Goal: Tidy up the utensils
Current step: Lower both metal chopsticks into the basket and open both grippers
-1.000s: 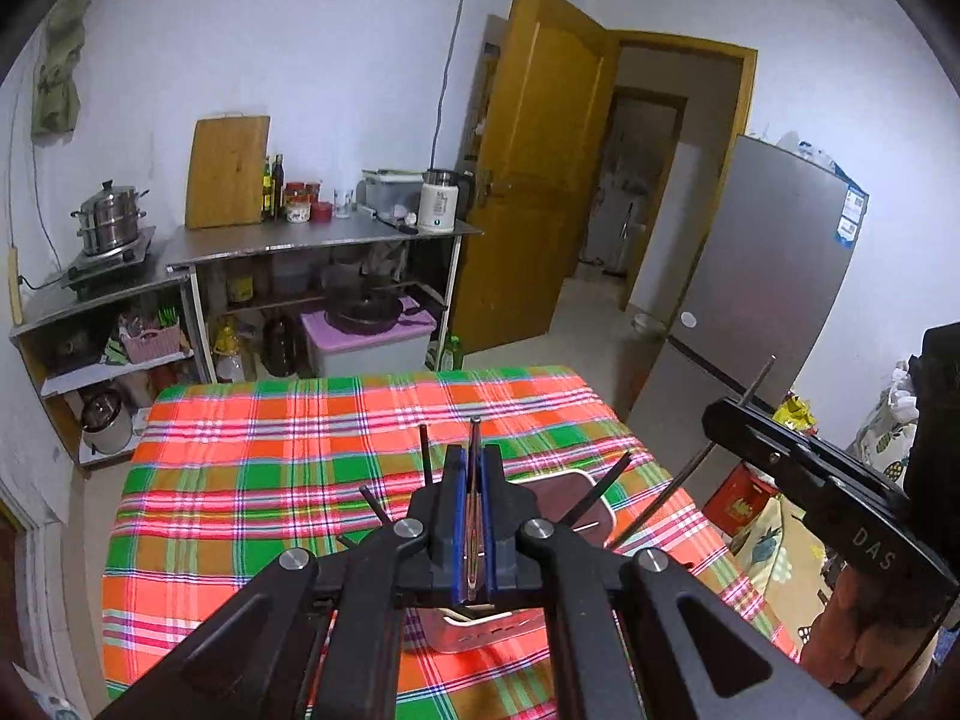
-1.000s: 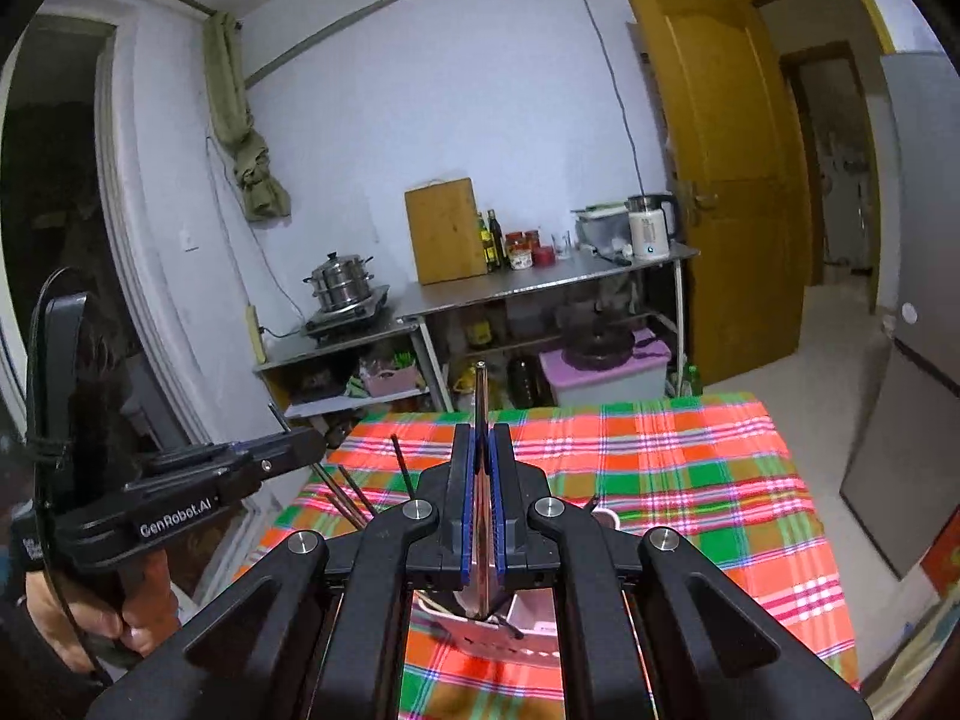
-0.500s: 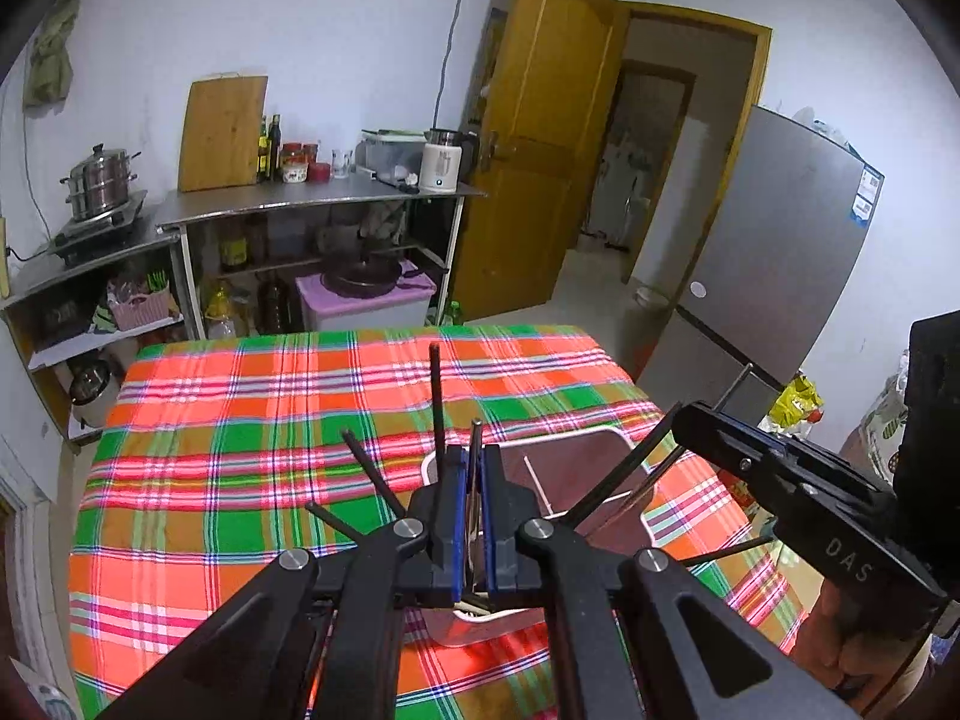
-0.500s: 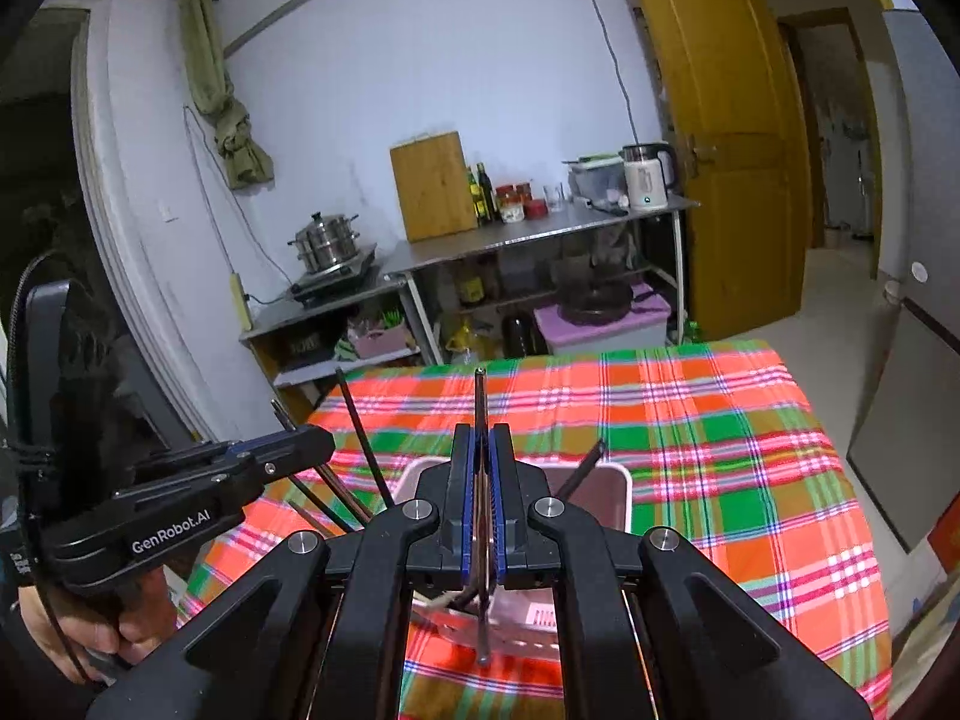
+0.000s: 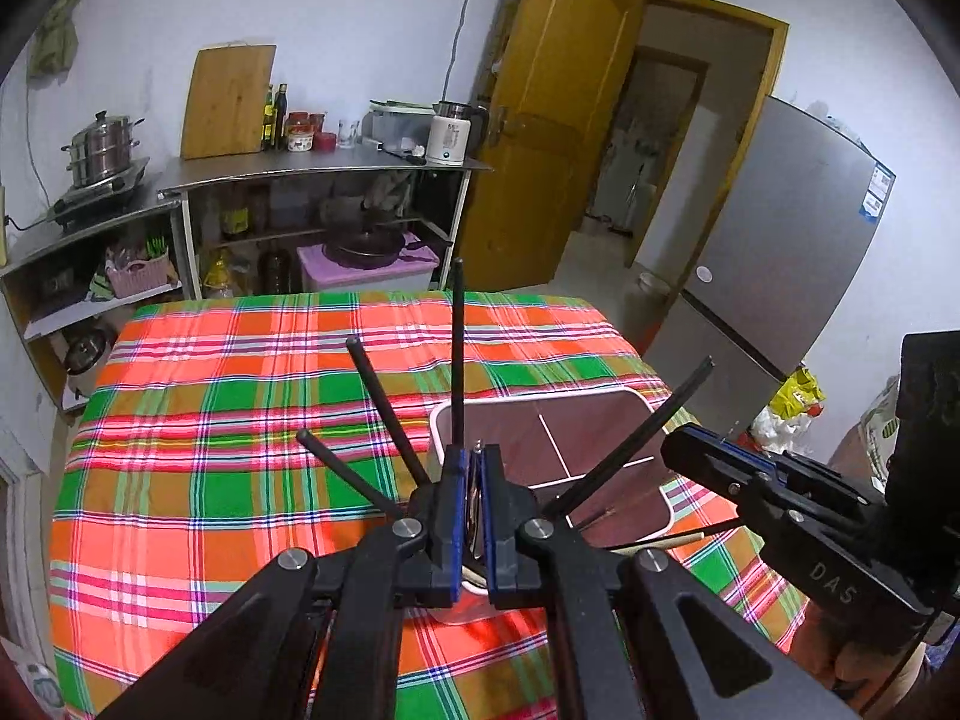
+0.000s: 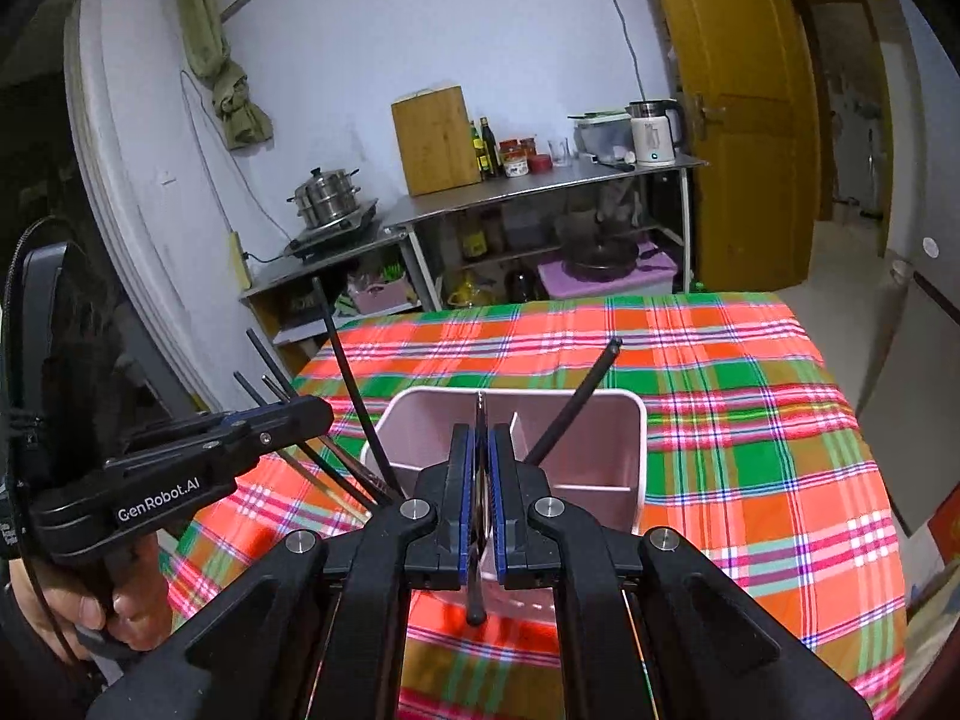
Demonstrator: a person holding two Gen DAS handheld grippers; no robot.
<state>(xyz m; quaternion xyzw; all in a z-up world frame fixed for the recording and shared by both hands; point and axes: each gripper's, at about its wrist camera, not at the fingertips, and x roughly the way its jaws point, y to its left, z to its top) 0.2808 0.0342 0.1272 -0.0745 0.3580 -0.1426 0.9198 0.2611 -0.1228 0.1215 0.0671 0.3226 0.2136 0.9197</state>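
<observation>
We hold both claws over a pink divided holder (image 5: 606,414) that stands on the worktop with the plaid cloth (image 5: 240,420). The holder is our landmark here.

The left claw (image 5: 474,468) sits above the near left corner of the holder, its jaws pressed almost together on a bundle of dark chopsticks (image 5: 457,360). Those sticks fan out from the grip: one rises nearly upright, two lean away to the left of the holder, and one slants across it to the right. How far their lower ends reach inside we cannot tell, since the claw hides them.

The right claw (image 6: 480,468) hangs above the near edge of the holder, jaws likewise nearly closed, clamped on its own dark chopsticks (image 6: 573,408). One stick leans up to the right over the holder's far compartment, another leans left past its rim, and a dark tip pokes down below the jaws in front of the holder's near wall.

A bare hand (image 6: 114,600) grips the left claw's handle, left of the holder. Beyond the holder, past the far end of the worktop, stand steel shelves (image 5: 312,180).
</observation>
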